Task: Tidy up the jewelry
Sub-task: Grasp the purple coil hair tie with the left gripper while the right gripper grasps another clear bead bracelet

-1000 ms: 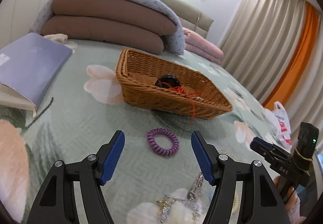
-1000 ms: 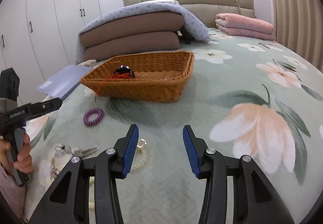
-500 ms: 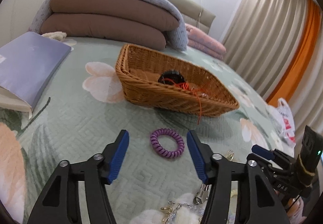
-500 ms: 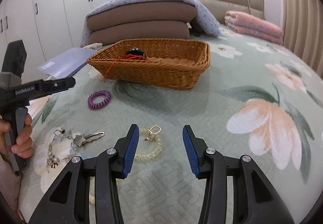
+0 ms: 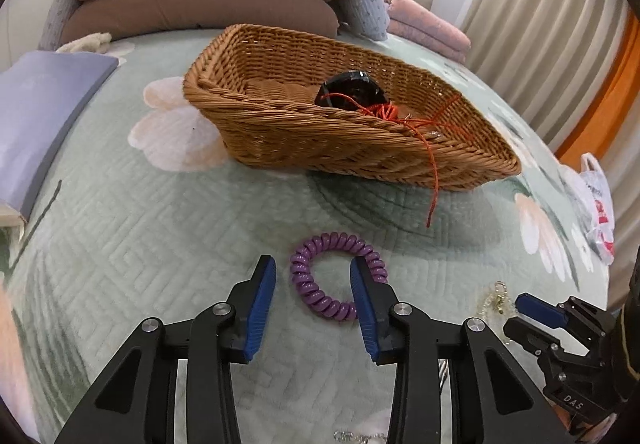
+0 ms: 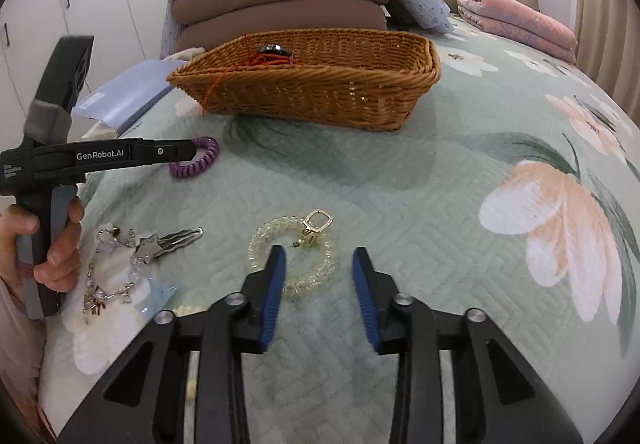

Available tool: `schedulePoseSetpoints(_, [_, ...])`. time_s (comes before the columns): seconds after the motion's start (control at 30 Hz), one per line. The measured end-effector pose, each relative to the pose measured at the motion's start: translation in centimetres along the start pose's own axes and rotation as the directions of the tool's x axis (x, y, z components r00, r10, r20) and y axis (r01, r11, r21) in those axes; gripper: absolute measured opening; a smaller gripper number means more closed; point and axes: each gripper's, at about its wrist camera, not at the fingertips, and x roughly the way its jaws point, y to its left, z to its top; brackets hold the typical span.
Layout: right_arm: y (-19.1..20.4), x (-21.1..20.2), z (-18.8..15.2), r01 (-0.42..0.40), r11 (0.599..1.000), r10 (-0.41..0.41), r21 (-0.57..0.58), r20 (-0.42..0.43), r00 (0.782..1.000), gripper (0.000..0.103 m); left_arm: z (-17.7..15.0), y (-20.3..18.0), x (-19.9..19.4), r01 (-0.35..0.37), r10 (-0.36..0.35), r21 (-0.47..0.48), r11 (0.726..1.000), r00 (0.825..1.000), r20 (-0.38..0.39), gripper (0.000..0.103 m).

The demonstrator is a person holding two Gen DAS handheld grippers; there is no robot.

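A purple coil hair tie (image 5: 320, 296) lies flat on the green quilt. My left gripper (image 5: 312, 268) hangs low over it, jaws closing. The tie's left side is between the blue pads, which do not press on it. A clear bead bracelet (image 6: 256, 248) with a gold clasp lies under my right gripper (image 6: 319, 258). Its jaws are closing too, with the bracelet's right side between them, untouched. Behind stands a wicker basket (image 5: 360, 160) holding a black watch (image 5: 352, 92) and a red cord (image 5: 434, 172) that trails over the rim.
A charm bracelet and a star hair clip (image 6: 160, 244) lie left of the bead bracelet. A lilac folder (image 5: 36, 116) sits at the left, folded quilts (image 5: 208, 4) behind the basket, a plastic bag (image 5: 596, 212) at the bed's right edge. A hand (image 6: 56, 244) holds the left gripper.
Both grippers came down and forward, the left over the purple tie, the right over the bead bracelet. Both pairs of jaws have narrowed.
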Motion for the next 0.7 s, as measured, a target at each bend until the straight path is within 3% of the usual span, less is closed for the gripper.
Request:
schedulePoseSetpoints(0.17, [0.2,0.4,0.0,0.01,1.0,-0.01,-0.012,-0.01,1.0,0.032,0.1,-1.2,0.7,-0.069,0.069,0.048,0.996,0.998,-0.005,0.037])
schedulePoseSetpoints(0.23, [0.5,0.4,0.0,0.011,0.999,-0.012,-0.031,-0.009,1.0,0.021,0.1,-1.4,0.6,-0.082,0.082,0.065,0.995,0.997,0.002,0.016])
schedulePoseSetpoints(0.27, [0.7,0.4,-0.1,0.019,0.999,-0.019,-0.041,-0.008,1.0,0.014,0.0,-1.5,0.6,-0.083,0.083,0.068,0.994,0.997,0.005,0.014])
schedulePoseSetpoints(0.7, [1.1,-1.4,-0.1,0.025,0.998,-0.02,-0.056,0.085,0.996,0.011,-0.5,-2.3,-0.7,-0.095,0.087,0.106,0.99,0.993,0.078,0.012])
